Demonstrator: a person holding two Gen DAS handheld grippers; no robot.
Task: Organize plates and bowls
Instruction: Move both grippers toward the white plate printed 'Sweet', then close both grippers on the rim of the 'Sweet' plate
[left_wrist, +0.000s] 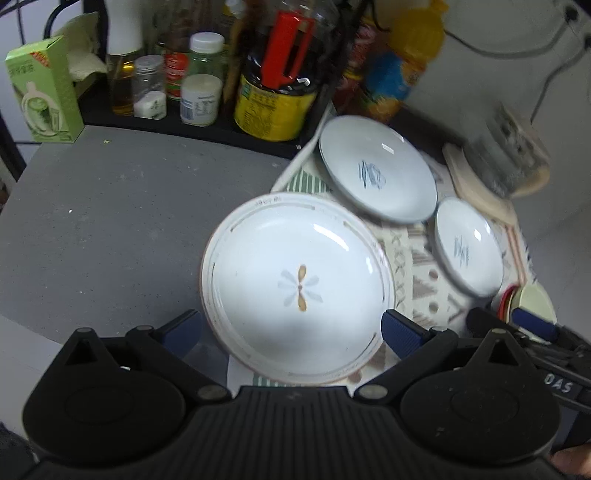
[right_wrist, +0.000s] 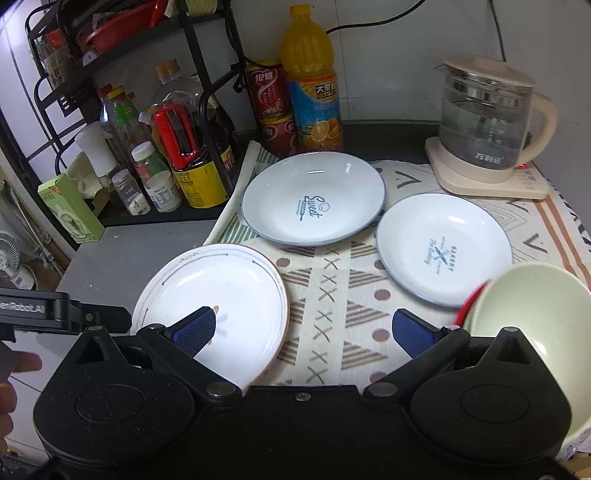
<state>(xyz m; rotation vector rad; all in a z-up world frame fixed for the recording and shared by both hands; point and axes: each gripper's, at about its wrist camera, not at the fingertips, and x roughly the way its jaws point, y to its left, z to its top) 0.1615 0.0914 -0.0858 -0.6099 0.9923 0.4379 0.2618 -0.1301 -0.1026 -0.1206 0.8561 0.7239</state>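
Observation:
A white plate with a flower mark lies half on the grey counter, half on the patterned cloth. My left gripper is open, its blue pads on either side of the plate's near rim. A blue-rimmed "Sweet" plate and a smaller "Bakery" plate rest on the cloth behind. A pale green bowl with a red bowl beneath it sits at the right. My right gripper is open above the cloth, between the flower plate and the bowl.
A black rack at the back left holds bottles and jars. A green carton stands on the grey counter. An orange juice bottle, red cans and a glass kettle line the back.

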